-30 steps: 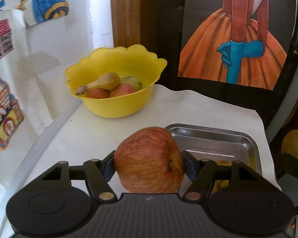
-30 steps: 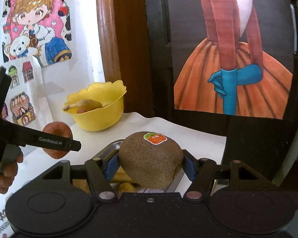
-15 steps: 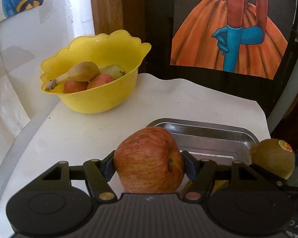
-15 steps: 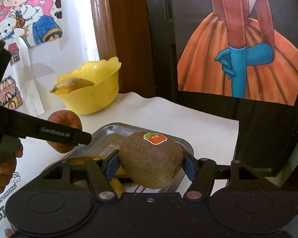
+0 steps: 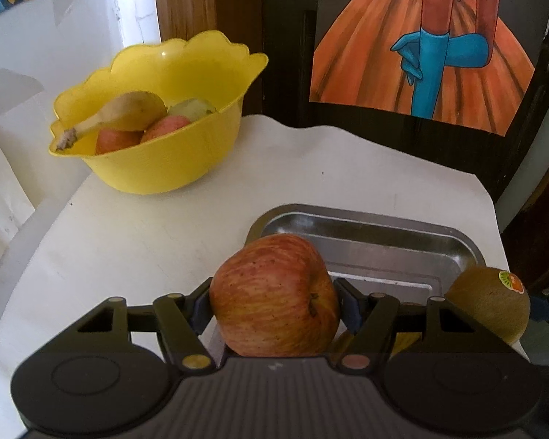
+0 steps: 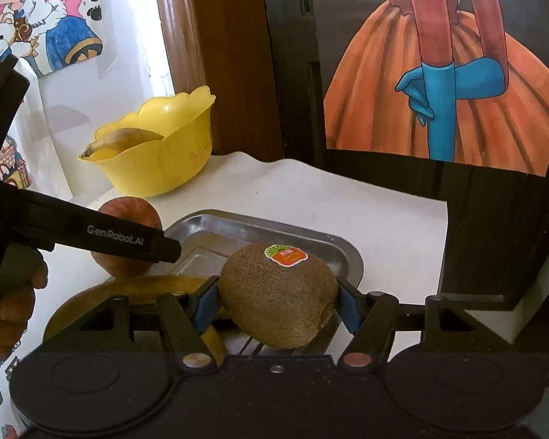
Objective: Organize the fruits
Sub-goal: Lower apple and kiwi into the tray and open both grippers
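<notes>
Ahead, yellow bowl [image 5: 157, 146] beyond steel tray [image 5: 369, 245].

Behind the far edge of the white table [image 5: 186, 241] I see a dark door [image 6: 292, 73] bearing a poster of an orange skirt and blue glove [image 6: 446, 102]. Cartoon posters [image 6: 36, 18] hang on the white wall past the left edge.
</notes>
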{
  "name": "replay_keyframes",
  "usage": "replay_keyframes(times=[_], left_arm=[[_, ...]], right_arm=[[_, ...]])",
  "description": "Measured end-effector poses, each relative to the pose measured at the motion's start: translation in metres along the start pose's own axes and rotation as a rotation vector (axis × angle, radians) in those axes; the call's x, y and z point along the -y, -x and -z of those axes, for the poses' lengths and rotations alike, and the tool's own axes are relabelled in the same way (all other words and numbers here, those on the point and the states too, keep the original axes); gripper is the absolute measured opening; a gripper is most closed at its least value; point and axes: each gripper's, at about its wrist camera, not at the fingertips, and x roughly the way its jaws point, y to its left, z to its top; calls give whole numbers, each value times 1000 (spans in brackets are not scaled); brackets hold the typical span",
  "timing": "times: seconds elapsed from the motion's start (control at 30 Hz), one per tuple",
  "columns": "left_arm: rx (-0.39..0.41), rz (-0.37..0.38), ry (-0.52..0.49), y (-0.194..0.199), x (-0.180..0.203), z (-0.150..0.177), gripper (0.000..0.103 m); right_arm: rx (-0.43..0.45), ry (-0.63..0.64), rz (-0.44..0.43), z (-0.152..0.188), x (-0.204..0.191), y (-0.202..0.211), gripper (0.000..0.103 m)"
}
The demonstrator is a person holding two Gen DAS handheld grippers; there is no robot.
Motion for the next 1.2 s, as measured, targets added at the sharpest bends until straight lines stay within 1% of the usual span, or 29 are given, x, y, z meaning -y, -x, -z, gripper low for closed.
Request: replay_keyframes(times=[0.17, 0.33, 0.43, 0.47, 0.5, 0.6, 0.73, 0.8, 1.0, 1.03, 1.1, 1.2], left_arm=[[-20, 0, -13, -4, 3, 1, 71], [-48, -7, 1, -11, 2, 0, 71], [-26, -2, -11, -8, 4, 1, 69], [-17, -5, -24, -7, 6, 1, 70], [-9, -10, -41, -6, 8, 1, 73], [4, -23, -73, -3, 14, 2, 74], [18, -40, -72, 1, 15, 4, 76], [29, -51, -64, 3, 14, 5, 80], [85, -105, -53, 14, 10, 7, 87], [92, -108, -48, 16, 9, 7, 88], [106, -115, -42, 20, 7, 8, 93], [126, -131, -39, 26, 7, 8, 96]], right_arm=[[-10, -5, -11, 4, -2, -3, 67], [-9, -1, -13, 4, -2, -3, 67], [-9, 8, -15, 5, -3, -3, 68], [-6, 9, -16, 5, -3, -3, 68], [-9, 6, -19, 5, -2, -4, 69], [-1, 9, -30, 4, -2, -3, 68], [0, 16, -32, 5, -3, -2, 69], [7, 16, -30, 5, -1, 0, 74], [30, 7, -16, 5, 3, 11, 81], [35, 7, -13, 5, 3, 13, 82], [44, 6, -11, 4, 4, 16, 83], [57, 5, -9, 2, 4, 22, 86]])
